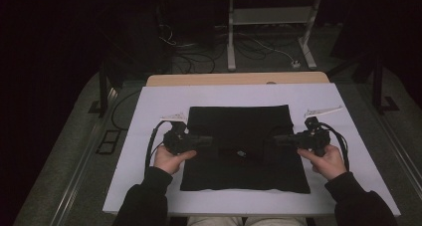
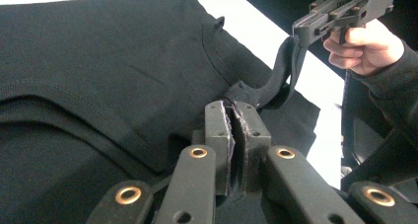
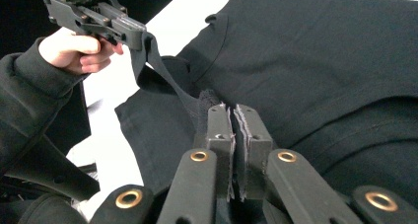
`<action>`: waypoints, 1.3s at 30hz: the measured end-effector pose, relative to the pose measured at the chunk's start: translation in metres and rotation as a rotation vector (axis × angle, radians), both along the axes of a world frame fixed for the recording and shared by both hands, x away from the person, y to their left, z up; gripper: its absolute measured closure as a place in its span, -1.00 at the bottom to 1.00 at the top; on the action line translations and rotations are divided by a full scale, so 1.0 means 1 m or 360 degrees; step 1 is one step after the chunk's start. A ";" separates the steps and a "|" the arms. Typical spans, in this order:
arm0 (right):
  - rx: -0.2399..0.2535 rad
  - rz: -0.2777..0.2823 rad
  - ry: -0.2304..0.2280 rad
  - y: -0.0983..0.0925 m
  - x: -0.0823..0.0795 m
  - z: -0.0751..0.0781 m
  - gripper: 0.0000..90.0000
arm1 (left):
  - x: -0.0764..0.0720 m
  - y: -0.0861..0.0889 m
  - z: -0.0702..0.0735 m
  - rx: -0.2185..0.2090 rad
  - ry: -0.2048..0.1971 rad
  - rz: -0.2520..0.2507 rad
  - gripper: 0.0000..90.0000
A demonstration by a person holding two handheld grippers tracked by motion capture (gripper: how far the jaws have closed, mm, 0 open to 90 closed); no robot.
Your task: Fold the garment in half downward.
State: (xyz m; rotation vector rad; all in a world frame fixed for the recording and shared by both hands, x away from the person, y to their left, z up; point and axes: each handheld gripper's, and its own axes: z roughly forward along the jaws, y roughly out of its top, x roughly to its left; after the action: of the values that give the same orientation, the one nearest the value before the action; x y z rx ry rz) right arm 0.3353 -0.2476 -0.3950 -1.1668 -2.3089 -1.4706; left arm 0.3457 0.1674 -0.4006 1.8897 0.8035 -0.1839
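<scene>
White sheet-covered table [image 1: 149, 111], dark cabled floor beyond; on the sheet a soft, matte black folded cotton garment [image 1: 239, 126], left gripper [image 1: 208, 140] and right gripper [image 1: 278, 139] each clamped on its edges

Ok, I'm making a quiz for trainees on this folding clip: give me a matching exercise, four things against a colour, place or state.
Things:
1. black garment
2. white sheet
3. left gripper
4. wooden table edge

Descriptions:
A. strip showing at the far side, beyond the sheet
B. spread flat in the middle of the sheet
C. covers the tabletop under the garment
D. jaws shut on a fold of black fabric

Pairs: 1-B, 2-C, 3-D, 4-A
</scene>
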 end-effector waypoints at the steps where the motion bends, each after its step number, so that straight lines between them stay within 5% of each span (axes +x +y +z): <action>1: -0.0008 0.0004 0.0007 0.001 -0.001 -0.001 0.88 | -0.001 0.000 0.000 0.0008 0.0004 -0.0004 0.87; 39: -0.0114 0.0277 0.0164 0.014 -0.047 -0.015 0.88 | -0.040 -0.003 -0.010 0.0200 0.0069 -0.0222 0.87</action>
State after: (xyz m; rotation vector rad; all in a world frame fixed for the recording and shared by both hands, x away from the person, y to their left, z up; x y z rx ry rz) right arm 0.2882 -0.2334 -0.4096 -1.0036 -2.3436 -1.2483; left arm 0.3060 0.1644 -0.4110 2.0680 0.7266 -0.2669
